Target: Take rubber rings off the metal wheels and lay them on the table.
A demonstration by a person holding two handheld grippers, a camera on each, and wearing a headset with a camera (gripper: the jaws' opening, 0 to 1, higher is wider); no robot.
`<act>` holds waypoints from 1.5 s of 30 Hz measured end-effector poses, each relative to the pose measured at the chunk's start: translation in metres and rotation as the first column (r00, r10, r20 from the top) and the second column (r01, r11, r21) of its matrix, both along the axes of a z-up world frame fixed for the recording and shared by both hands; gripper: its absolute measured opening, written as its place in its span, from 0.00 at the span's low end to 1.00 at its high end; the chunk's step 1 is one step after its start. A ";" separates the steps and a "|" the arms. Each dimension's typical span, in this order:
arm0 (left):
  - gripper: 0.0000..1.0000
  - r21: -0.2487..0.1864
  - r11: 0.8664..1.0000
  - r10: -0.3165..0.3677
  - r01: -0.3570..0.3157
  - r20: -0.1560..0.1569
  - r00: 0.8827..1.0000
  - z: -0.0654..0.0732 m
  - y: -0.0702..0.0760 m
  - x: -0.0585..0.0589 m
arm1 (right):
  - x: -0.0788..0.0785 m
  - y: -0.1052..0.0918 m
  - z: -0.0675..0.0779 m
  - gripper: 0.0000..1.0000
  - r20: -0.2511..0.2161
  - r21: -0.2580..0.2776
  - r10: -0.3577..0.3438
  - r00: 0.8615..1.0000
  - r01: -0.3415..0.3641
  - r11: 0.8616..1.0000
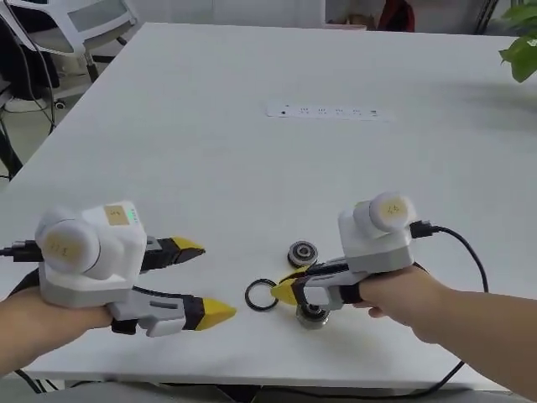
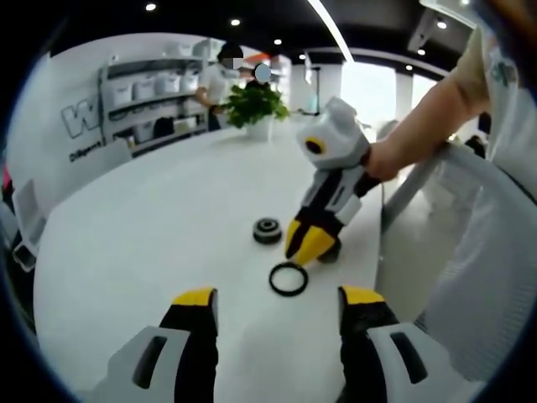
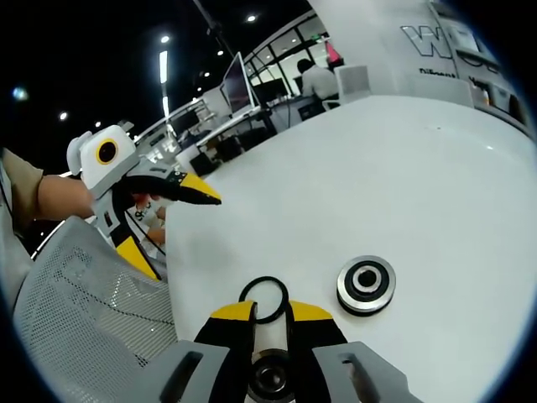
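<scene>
A loose black rubber ring lies flat on the white table, just ahead of my right gripper. Its jaws stand nearly together, and a metal wheel sits under them. In the right gripper view that wheel shows through the narrow gap behind the tips of the right gripper, with the ring at the tips. A second metal wheel lies flat just beyond. My left gripper hovers open to the ring's left with nothing between its fingers. In the left gripper view the ring lies ahead of the left gripper.
A flush socket strip sits mid-table. A potted plant stands at the far right corner and office chairs at the far left. The near table edge runs just below both grippers. People stand by shelves in the background.
</scene>
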State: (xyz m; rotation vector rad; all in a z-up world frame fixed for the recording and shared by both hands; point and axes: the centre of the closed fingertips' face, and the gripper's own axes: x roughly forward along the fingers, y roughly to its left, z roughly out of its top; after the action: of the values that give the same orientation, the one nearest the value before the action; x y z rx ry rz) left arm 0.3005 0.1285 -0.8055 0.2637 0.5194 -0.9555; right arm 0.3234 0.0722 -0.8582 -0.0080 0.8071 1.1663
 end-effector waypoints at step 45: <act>0.57 -0.009 0.999 -0.038 0.038 -0.001 0.999 0.010 -0.023 0.027 | 0.038 -0.039 0.028 0.22 0.110 0.040 -0.114 0.987 0.111 0.993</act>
State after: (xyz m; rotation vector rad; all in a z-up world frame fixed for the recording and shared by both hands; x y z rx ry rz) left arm 0.3272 0.1052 -0.7957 0.2660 0.5128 -0.9949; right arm 0.3615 0.0334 -0.8300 0.0000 0.6797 1.0631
